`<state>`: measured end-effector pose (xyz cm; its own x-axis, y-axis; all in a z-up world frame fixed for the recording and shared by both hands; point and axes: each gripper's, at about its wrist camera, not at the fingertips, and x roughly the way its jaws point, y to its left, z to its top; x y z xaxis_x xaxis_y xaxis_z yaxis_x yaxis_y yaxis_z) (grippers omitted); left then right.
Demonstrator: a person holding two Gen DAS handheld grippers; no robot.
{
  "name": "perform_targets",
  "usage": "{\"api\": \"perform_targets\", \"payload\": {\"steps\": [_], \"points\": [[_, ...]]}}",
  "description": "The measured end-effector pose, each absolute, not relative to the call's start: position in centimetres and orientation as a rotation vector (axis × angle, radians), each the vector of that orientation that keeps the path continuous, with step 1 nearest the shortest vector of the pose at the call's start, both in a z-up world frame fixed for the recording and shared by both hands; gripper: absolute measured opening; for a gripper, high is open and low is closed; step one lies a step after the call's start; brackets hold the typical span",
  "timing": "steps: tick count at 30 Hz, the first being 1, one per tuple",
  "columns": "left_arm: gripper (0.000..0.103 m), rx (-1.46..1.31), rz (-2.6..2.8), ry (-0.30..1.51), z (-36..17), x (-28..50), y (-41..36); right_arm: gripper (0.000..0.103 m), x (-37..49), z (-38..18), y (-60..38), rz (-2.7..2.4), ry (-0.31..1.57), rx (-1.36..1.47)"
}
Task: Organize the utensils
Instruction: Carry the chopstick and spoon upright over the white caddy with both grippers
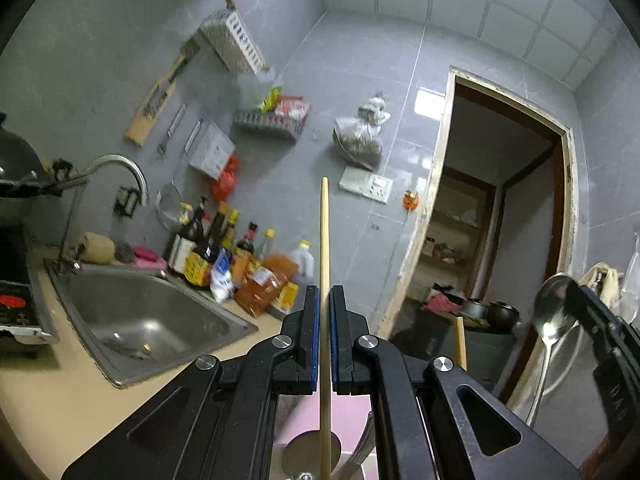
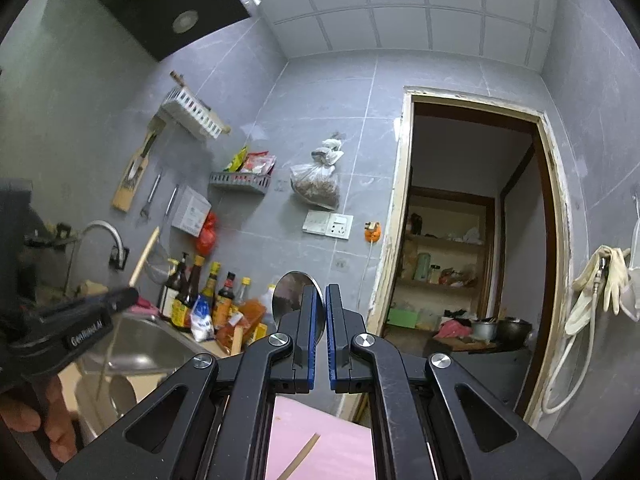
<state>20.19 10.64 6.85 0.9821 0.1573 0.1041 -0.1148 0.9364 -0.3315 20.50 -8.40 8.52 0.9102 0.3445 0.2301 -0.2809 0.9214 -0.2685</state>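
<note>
My left gripper (image 1: 324, 300) is shut on a long wooden chopstick (image 1: 324, 240) that stands upright between its pads, held high over a pink mat (image 1: 348, 412). My right gripper (image 2: 324, 300) is shut on a metal spoon (image 2: 294, 292) whose bowl sticks up above the fingers; the spoon also shows at the right of the left wrist view (image 1: 554, 312). The left gripper and its chopstick (image 2: 144, 256) show at the left of the right wrist view. Another chopstick (image 2: 300, 456) lies on the pink mat (image 2: 320, 428) below. A second chopstick tip (image 1: 460, 340) and metal utensils (image 1: 308, 452) show under the left gripper.
A steel sink (image 1: 140, 312) with a curved tap (image 1: 120, 168) is set in the beige counter (image 1: 60, 400) at left. Sauce bottles (image 1: 216, 248) and packets stand behind it. A stove (image 1: 16, 304) is at far left. An open doorway (image 1: 500, 220) is at right.
</note>
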Motion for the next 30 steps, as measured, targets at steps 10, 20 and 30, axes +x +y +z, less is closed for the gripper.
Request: {"api": "perform_targets", "payload": {"steps": [10,20,30], "points": [[0.003,-0.267,0.108,-0.195,5.5,18.7,9.6,0.002,21.4,6.2,-7.7,0.355,-0.227,-0.258],[0.003,-0.265,0.080,-0.188,5.0,18.6,9.4,0.002,21.3,5.5,-8.1,0.395,-0.215,-0.234],[0.003,-0.264,0.048,-0.164,4.5,18.5,9.1,0.002,21.4,5.3,-8.1,0.410,-0.201,-0.213]]}}
